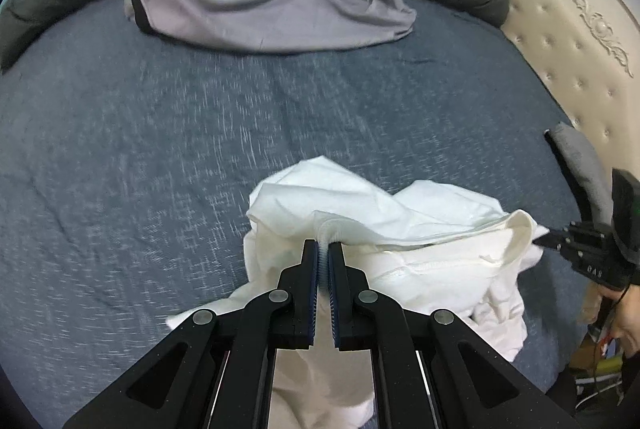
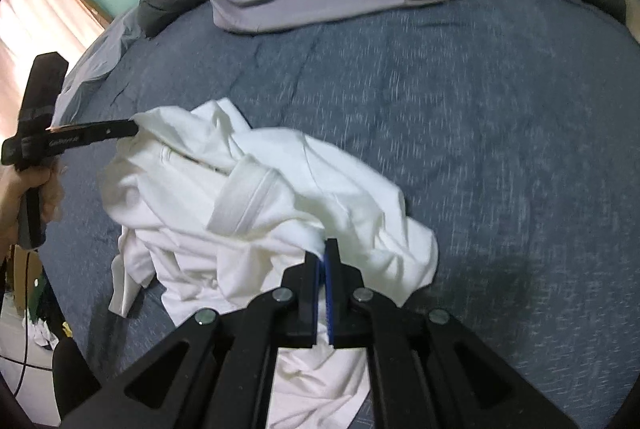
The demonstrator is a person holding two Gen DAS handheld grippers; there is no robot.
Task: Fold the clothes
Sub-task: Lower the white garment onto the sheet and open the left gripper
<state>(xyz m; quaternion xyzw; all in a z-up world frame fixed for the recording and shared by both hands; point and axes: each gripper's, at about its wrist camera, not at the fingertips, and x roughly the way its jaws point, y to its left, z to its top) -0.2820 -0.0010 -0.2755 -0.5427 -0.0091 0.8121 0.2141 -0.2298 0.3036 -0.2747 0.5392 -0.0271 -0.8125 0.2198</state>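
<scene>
The blue bed [image 1: 160, 117] carries a grey heap at its far side and, near the person, the crumpled white shirt [image 2: 248, 197]. The shirt's bunched length runs between the two hands. The left gripper [image 1: 324, 249] and the right gripper [image 2: 323, 249] are each clamped on an opposite end of its cloth.

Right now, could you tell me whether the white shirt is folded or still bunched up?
Bunched up. The white shirt lies in a crumpled heap on the blue bedspread, creased all over, with no neat fold lines.
</scene>
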